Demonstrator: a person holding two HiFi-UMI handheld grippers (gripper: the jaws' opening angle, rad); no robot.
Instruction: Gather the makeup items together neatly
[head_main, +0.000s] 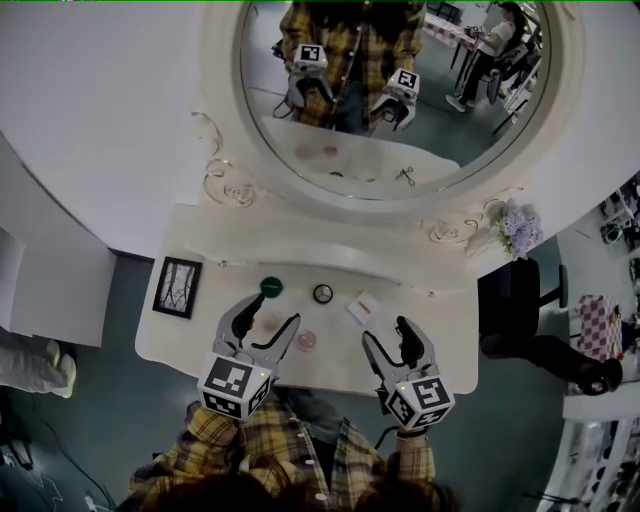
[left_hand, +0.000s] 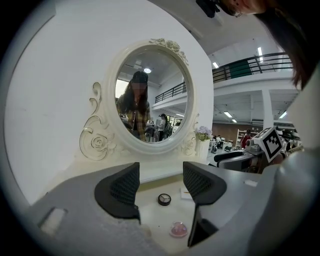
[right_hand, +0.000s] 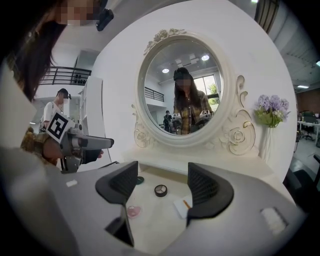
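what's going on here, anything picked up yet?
Nothing yet. A person holds the left gripper and right gripper over the near edge of a vanity table, both open and empty. Four makeup items lie scattered ahead of them: a green disc, a black compact, a white card and a pink pot, which is nearest the left gripper.

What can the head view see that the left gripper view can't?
Only the head view: the frame at the table's left end and the green disc.
Only the left gripper view: the railing high up in the hall and the ceiling lights.
Both: the mirror, the black compact, the pink jar, the flowers and the open left gripper.
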